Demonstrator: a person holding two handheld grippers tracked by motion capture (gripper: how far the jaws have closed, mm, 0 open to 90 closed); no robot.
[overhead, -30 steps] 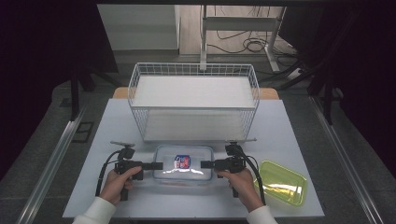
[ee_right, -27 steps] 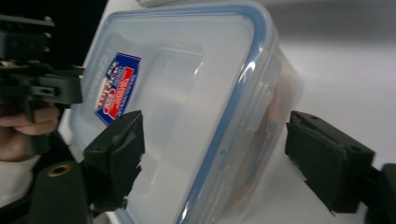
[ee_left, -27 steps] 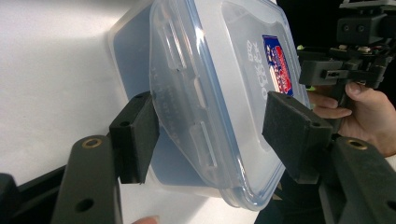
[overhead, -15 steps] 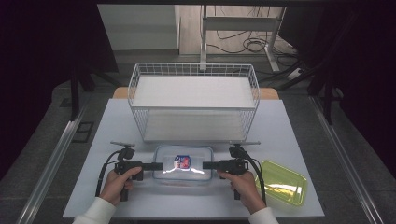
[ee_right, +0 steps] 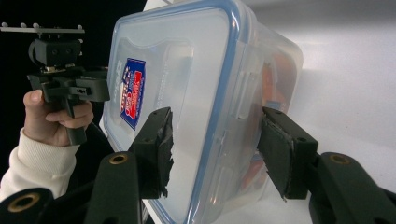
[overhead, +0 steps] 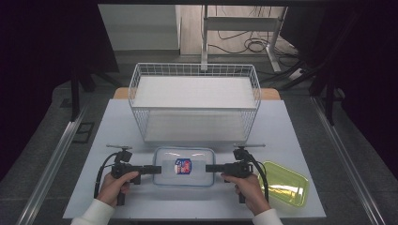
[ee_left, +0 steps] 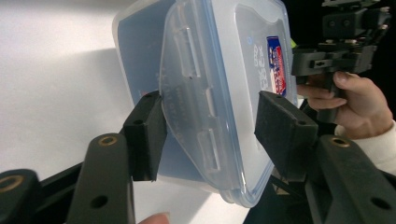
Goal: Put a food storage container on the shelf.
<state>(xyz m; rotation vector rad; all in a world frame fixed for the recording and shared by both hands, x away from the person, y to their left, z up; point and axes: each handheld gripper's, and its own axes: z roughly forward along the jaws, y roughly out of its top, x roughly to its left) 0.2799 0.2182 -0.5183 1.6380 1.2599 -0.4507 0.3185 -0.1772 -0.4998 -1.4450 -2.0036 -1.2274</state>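
A white wire basket [overhead: 195,105] blocked the white tabletop's [overhead: 117,122] far middle; a yellow-green plastic lid [overhead: 284,183] occupied its near right corner. Both side edges lay open.

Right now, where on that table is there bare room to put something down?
The table is bare left of the basket and left gripper, and right of the basket, beyond the green lid. A thin strip lies between basket and box. The near middle is crowded: both hands, right gripper, box, lid.
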